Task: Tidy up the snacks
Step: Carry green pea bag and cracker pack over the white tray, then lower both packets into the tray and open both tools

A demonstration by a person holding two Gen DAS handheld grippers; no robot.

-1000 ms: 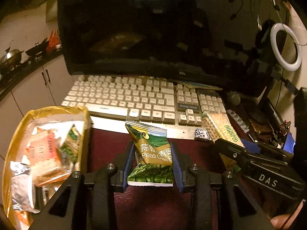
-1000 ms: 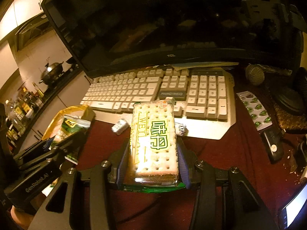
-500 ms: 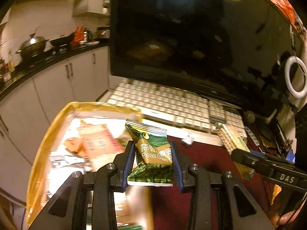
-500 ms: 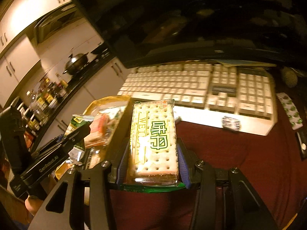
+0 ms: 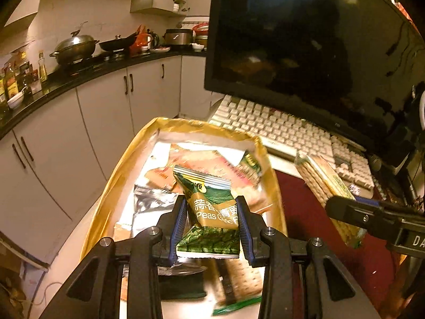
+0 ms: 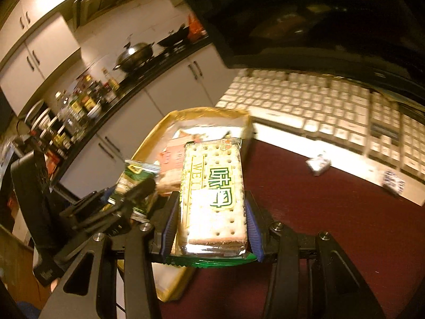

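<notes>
The left gripper [image 5: 211,226] points forward and downward over the gold tray [image 5: 119,175], its blue-padded fingers [image 5: 178,228] clamped on either side of a green pea snack packet [image 5: 209,212], which stands upright between them with its crimped top edge tipped toward the far left. The packet hangs above the tray's contents: a pinkish wrapper [image 5: 209,164], a silver foil pouch [image 5: 151,207] and other packets that are too blurred near the bottom edge to name. The right gripper [image 6: 212,223] is likewise angled down, its pads pressed against the long sides of a cracker pack [image 6: 212,196] (clear wrapper, green lettering, green crimped end nearest the camera) that lies flat along the fingers with its far end reaching over the near right rim of the tray. From the left wrist view this second tool enters from the right edge as a dark bar, the cracker pack tilted up and to the left from it, above the dark red table surface [image 5: 305,212] just beside the tray. From the right wrist view the left tool sits low on the left, close alongside, with the pea packet showing in its grip. Behind the tray lie a white keyboard [image 5: 287,133] and a dark monitor [image 5: 305,40]; two small wrapped candies [image 6: 318,164] rest on the red surface near the keyboard's front edge.
</notes>
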